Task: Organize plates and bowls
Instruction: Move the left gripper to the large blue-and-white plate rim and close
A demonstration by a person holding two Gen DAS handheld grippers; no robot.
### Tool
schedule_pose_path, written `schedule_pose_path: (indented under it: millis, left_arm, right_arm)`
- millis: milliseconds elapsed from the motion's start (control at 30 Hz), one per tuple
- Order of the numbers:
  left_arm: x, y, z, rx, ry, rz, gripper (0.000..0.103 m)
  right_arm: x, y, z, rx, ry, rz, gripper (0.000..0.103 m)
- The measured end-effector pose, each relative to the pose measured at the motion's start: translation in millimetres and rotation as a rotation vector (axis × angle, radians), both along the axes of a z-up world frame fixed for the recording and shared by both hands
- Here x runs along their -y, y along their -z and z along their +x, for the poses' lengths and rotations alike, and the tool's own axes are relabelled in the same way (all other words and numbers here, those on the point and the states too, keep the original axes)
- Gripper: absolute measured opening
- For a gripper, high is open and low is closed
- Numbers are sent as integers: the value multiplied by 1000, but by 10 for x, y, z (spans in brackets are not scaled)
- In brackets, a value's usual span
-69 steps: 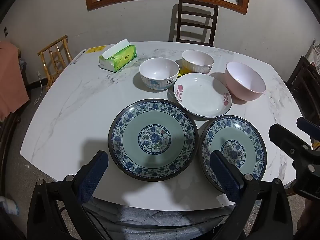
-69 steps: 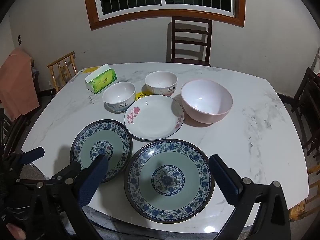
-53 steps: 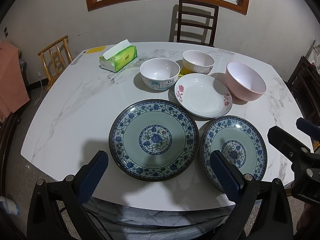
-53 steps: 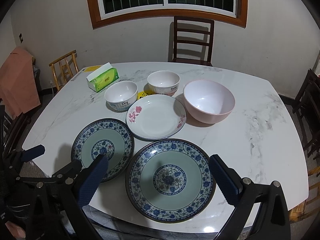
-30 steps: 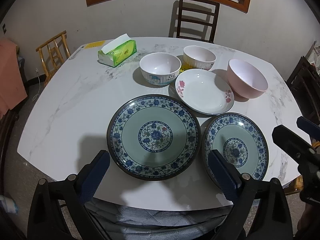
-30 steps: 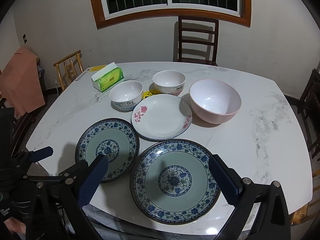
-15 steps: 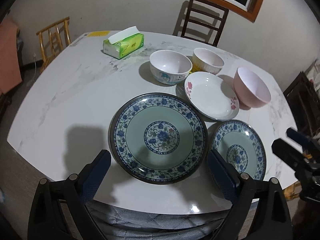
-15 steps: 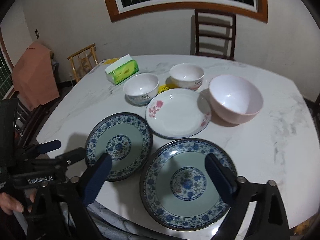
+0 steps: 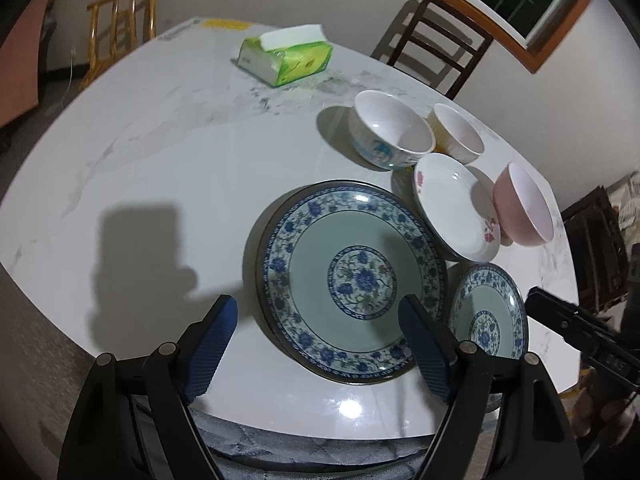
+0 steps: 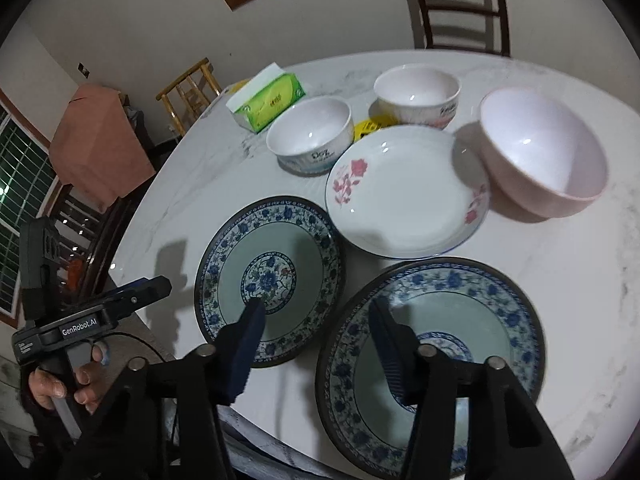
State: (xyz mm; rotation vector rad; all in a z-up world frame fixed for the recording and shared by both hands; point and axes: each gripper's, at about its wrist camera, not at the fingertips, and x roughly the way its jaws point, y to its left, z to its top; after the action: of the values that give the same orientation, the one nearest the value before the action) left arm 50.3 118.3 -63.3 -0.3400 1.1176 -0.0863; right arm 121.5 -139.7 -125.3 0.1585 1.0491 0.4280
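Two blue-patterned plates lie side by side at the near edge of the marble table [image 9: 160,160]. My left gripper [image 9: 320,344] hovers over the near rim of the left plate [image 9: 352,280]. Its jaws are closing and that rim lies between them, untouched. My right gripper [image 10: 316,340] hangs over the left rim of the right plate [image 10: 432,360], jaws closing and straddling the rim, with one finger above the left plate [image 10: 268,276]. Behind stand a white flowered plate [image 10: 404,192], a pink bowl [image 10: 544,156] and two white bowls [image 10: 308,136] [image 10: 416,92].
A green tissue box [image 9: 288,56] sits at the table's far left. A dark wooden chair [image 9: 436,52] stands behind the table and a yellow chair [image 9: 120,20] to the left. A hand [image 10: 60,384] holds the left gripper's handle [image 10: 92,320] off the table's left edge.
Both grippers have dropped closer to the two blue plates and tilted further down. Both pairs of jaws have narrowed, the right far more. The dishes have not moved.
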Motion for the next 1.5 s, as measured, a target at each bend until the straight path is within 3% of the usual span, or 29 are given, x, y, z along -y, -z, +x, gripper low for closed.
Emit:
schedule_pose_path:
  millis: [133,333,433,933,1000,1167,1500]
  left_arm:
    - [-130,115,77,-32,-10,-51,76]
    - [-223,272,149,-74,-23,-49,73]
    - [-240,342,176,-93,-20,-49,62]
    - [-338,556,277,-124,-27,-57,58]
    - [-346,586,295,-130,-23,-55,52]
    - [-355,656,311,-137,-13,-55,47]
    - [-335,753,350,-149,7,-68,23]
  right_arm:
    - [-52,112,179,-37,1,-7,46]
    - [-137,281,403,-86,-13,-32,38]
    - [-175,356,487,-107,-20,-33,35]
    - [-285,626,766,-170,-69,-46,20]
    - [-277,642,782,-176,-75,-43,19]
    - [-305,692,834,-181,-84,-43,17]
    - [-374,774,878,-173,-104,-47,13]
